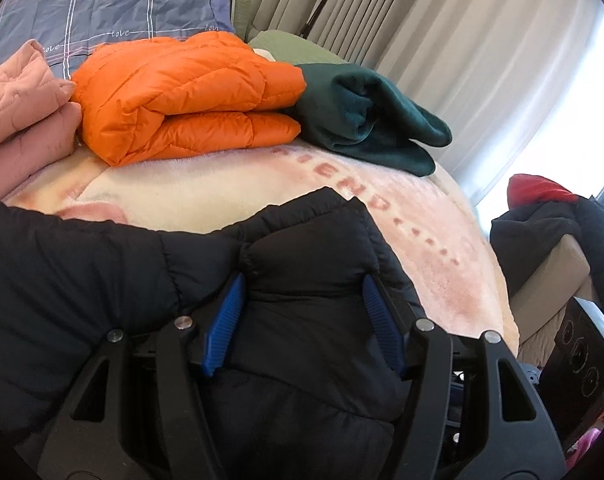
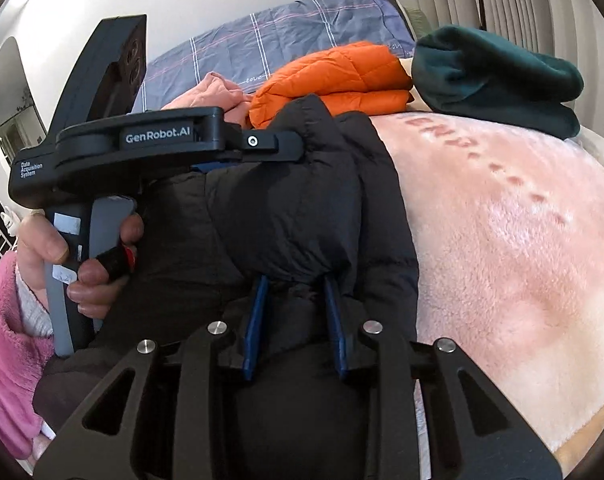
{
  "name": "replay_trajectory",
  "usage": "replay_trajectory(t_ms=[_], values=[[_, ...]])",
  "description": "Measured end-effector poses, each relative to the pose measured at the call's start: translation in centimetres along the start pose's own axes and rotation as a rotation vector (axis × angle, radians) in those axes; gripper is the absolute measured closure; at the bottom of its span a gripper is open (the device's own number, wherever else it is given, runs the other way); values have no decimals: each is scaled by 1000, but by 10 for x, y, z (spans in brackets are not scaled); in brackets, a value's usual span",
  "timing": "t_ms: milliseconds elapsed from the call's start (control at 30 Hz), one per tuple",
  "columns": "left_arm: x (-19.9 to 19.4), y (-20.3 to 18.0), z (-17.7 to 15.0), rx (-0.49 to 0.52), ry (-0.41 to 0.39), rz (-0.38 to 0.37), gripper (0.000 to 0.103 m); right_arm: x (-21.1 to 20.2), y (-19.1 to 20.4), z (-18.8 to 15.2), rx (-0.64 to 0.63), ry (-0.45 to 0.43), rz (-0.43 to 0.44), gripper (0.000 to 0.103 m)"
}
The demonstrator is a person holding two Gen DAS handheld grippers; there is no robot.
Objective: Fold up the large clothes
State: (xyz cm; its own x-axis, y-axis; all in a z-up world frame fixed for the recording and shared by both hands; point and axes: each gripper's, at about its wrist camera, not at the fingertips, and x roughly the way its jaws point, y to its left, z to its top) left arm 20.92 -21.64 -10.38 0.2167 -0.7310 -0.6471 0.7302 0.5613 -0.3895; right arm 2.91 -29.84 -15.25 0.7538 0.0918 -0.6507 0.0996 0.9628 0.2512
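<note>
A black puffer jacket (image 1: pixel 102 272) lies on the pink blanket (image 1: pixel 206 192) of a bed, bunched into a thick fold. My left gripper (image 1: pixel 303 280) is open wide, and the puffy fold fills the gap between its blue pads (image 1: pixel 226 320) without looking squeezed. In the right wrist view the black jacket (image 2: pixel 302 200) runs up the middle. My right gripper (image 2: pixel 296 280) is shut on a pinched ridge of it near the front. The left gripper (image 2: pixel 294 144) reaches into the jacket's far end from the left, held by a hand (image 2: pixel 62 248) in a pink sleeve.
Folded at the back of the bed are an orange puffer jacket (image 1: pixel 182 96), a dark green garment (image 1: pixel 365 120) and a pink quilted piece (image 1: pixel 22 120). A blue checked pillow (image 1: pixel 102 0) stands behind. A chair piled with clothes (image 1: pixel 549 216) is on the right, by the curtains (image 1: pixel 461 40).
</note>
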Motion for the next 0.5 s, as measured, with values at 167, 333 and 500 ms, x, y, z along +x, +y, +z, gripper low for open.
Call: replay_trajectory(t_ms=[167,333,500], values=[[-33,0,4,-30,-56,65,55,-2,0,-5,4,-4,2,75],[-103,23,7,-20,-174,190,73,-4,-2,-7,24,-8,21,74],[-94,87,-14,-145,-60,284,99,-3,-1,-6,20,-11,31,74]])
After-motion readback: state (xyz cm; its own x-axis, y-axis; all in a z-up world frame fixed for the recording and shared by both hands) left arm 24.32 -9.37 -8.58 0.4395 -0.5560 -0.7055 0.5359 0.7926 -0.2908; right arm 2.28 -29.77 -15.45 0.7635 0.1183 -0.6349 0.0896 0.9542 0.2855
